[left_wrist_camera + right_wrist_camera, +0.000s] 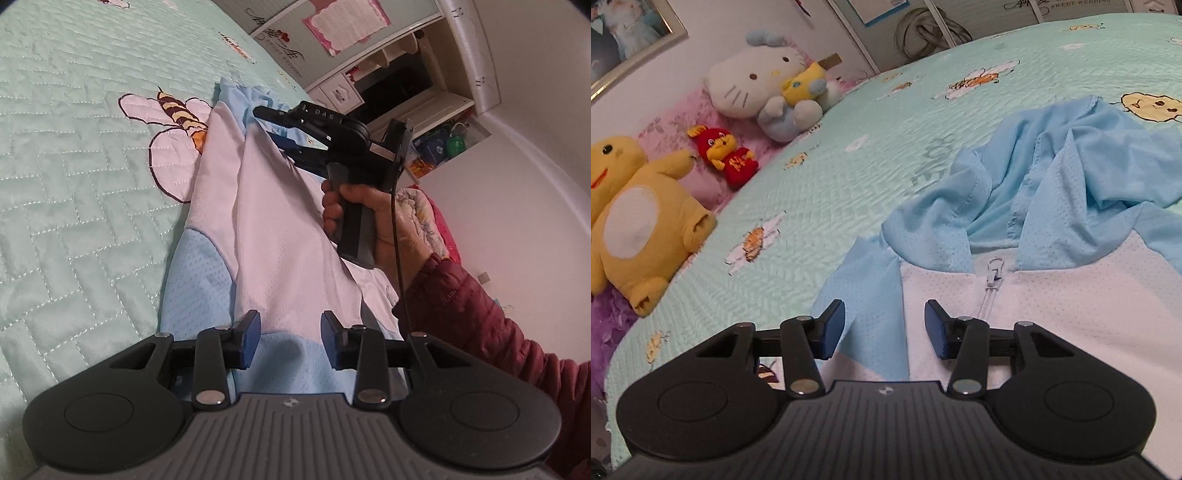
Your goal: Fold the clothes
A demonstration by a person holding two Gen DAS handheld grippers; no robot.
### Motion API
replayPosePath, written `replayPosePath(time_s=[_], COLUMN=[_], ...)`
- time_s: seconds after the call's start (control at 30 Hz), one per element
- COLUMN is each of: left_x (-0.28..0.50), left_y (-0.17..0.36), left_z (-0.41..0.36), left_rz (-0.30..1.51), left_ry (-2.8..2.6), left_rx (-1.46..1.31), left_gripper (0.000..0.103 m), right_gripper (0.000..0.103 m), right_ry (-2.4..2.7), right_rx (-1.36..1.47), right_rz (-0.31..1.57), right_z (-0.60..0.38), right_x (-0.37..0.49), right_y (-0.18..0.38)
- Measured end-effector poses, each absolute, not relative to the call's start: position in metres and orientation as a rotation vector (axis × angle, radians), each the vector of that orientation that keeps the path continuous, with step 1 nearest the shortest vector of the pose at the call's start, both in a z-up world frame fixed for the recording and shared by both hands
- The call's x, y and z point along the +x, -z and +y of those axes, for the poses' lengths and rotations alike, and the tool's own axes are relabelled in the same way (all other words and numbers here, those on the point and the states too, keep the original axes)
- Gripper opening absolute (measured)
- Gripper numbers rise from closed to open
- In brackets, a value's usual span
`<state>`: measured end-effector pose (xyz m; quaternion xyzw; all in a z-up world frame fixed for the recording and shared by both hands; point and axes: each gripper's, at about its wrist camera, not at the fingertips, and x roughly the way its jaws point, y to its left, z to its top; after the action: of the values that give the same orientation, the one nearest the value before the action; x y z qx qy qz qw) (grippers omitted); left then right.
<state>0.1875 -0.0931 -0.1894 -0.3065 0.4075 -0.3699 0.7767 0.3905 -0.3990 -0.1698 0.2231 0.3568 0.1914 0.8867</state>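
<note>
A white and light-blue zip jacket (280,229) lies along the mint quilted bed (74,184). My left gripper (291,338) stands open low over its lower part, and white fabric shows in the gap between the blue pads. My right gripper (273,129), held by a hand in a maroon sleeve, hovers over the jacket's far end. In the right wrist view the right gripper (884,328) is open, with a light-blue fabric panel (871,295) lying between its fingers and clear of both pads. The zipper pull (993,273) and crumpled blue hood (1052,177) lie just beyond.
Plush toys line the bed's far left edge: a yellow one (639,221), a small red one (724,155) and a white cat (753,85). A white shelf unit (424,92) and a pink bundle (428,210) stand beyond the bed's right side.
</note>
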Motion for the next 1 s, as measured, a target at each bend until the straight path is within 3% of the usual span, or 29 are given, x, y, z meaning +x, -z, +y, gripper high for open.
replayPosePath(time_s=[0.07,0.3,0.43,0.77,1.0], left_x=[0.186,0.187,0.189,0.196,0.201], left_y=[0.19,0.192,0.192,0.194,0.194], left_z=[-0.093,-0.092,-0.089,-0.088,-0.09], left_rz=[0.884,0.883,0.886,0.915,0.925], left_ry=[0.805,0.814,0.825,0.836,0.835], left_rx=[-0.678,-0.701,-0.704,-0.668,-0.655], left_gripper=[0.039,0.039,0.037,0.016,0.016], right_gripper=[0.025,0.023,0.0,0.0,0.0], right_ry=[-0.413,-0.414,-0.389,-0.275,-0.231], right_rx=[0.501,0.701,0.605,0.531,0.503], right_rz=[0.748,0.766,0.758,0.699,0.689], right_z=[-0.399,-0.417,-0.412,-0.415,-0.406], right_x=[0.392,0.395,0.392,0.384,0.376], right_y=[0.173,0.184,0.18,0.179,0.18])
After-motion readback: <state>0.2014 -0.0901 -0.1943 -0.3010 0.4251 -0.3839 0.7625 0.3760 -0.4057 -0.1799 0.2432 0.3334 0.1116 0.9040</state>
